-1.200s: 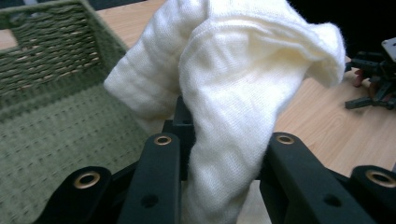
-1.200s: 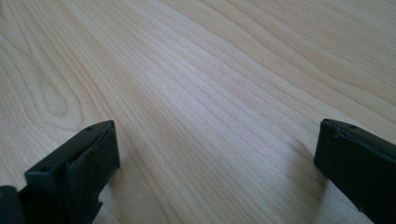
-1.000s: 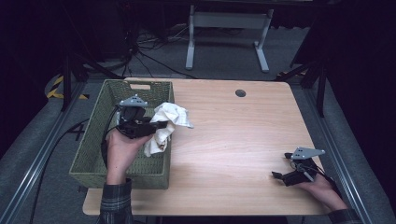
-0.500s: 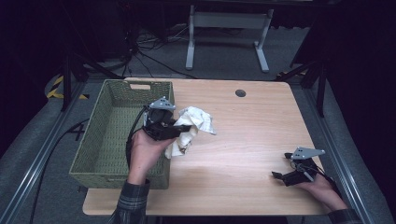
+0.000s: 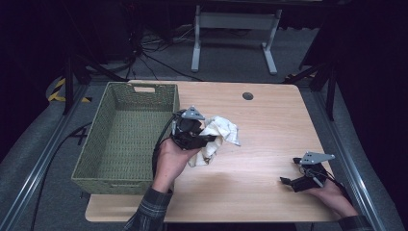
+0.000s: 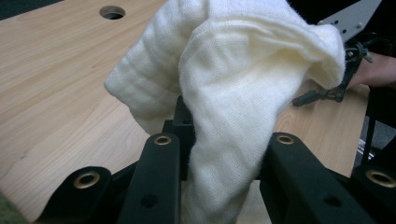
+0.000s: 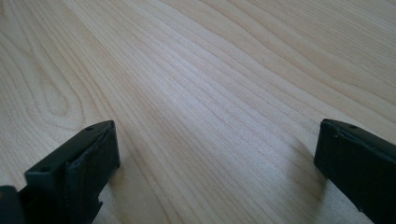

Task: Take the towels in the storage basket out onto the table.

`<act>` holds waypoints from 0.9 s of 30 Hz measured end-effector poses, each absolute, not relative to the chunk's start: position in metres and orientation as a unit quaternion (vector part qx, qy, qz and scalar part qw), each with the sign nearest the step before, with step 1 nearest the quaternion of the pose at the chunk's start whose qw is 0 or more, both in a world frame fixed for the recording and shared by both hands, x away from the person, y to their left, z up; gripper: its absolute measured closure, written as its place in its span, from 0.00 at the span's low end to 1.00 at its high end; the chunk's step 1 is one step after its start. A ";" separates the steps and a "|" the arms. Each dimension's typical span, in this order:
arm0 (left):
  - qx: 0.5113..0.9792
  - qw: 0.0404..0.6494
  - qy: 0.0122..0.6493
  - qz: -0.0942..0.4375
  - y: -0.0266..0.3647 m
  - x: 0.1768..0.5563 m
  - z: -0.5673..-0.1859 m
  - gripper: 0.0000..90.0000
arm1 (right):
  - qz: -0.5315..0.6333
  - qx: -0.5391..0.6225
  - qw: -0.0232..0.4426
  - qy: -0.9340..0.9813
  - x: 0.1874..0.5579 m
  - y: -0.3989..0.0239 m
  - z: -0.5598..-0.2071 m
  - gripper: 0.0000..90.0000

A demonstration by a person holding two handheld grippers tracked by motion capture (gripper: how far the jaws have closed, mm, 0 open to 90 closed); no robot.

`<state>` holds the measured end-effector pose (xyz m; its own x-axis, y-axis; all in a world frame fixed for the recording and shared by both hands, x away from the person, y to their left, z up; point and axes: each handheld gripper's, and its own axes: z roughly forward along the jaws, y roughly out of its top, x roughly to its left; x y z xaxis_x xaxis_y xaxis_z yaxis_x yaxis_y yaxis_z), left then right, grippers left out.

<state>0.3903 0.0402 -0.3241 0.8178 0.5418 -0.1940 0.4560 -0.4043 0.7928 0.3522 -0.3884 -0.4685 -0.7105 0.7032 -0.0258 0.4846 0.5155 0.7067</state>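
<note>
Just right of the green woven basket (image 5: pixel 126 132), above the light wooden table (image 5: pixel 260 144), a cream knitted cloth (image 5: pixel 217 134) hangs bunched and folded from the left hand-held gripper (image 5: pixel 204 139), whose jaws pinch it. Its lower end is hidden behind the jaws in the left gripper view. The right hand-held gripper (image 5: pixel 288 182) rests near the table's right edge; its own view shows jaws wide apart over bare wood.
</note>
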 end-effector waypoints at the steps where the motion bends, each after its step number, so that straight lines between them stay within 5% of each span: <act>1: 0.839 0.455 0.295 0.046 0.037 0.390 -0.325 0.83 | 0.349 0.347 0.156 0.856 0.352 -0.388 -0.469 0.00; 27: 0.866 0.428 0.258 0.028 -0.034 0.386 -0.381 0.83 | 0.349 0.341 0.155 0.859 0.353 -0.388 -0.468 0.00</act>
<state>0.3864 -0.0343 -0.3812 0.8655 0.4706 -0.1716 0.4220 -0.5003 0.7561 0.3529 -0.3885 -0.4685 -0.7197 0.6937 -0.0292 0.4767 0.5244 0.7055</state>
